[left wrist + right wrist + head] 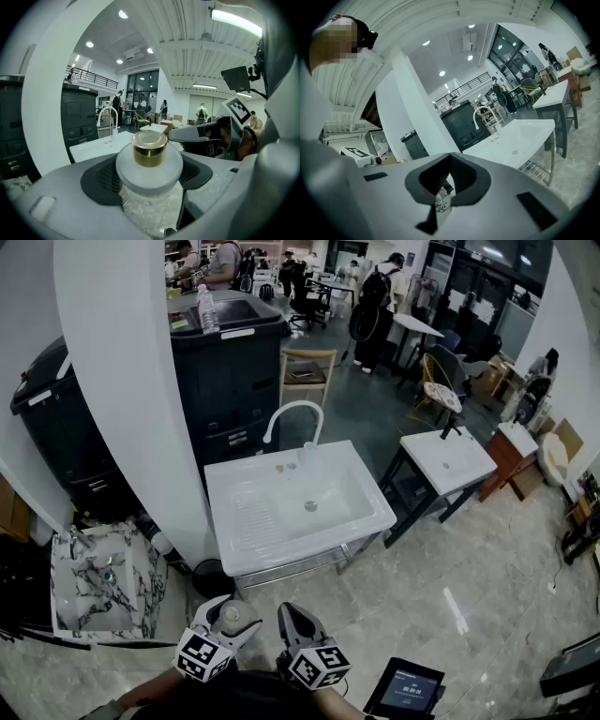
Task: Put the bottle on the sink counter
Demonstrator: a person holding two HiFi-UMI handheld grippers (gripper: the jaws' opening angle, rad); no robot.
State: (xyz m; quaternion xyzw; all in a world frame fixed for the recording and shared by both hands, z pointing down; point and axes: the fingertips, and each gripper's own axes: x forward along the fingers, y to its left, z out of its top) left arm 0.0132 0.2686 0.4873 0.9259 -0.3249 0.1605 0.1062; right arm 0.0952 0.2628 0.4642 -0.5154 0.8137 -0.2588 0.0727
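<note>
Bottle point(149, 165) upright, gold cap point(149, 142) up, in L gripper's point(232, 617) clamped fingers (R gripper's point(450, 180) fingers together, empty)

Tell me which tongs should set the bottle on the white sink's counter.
Left. The left tongs grip the gold-capped bottle, with the sink counter ahead of them. The right tongs are shut and empty, so using them would probably need a handover first.

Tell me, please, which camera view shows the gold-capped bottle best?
The left gripper view: the bottle fills the middle of the frame, its gold cap and frosted shoulder clear. The head view shows only its top, small, near the bottom edge. The right gripper view does not show it.
</note>
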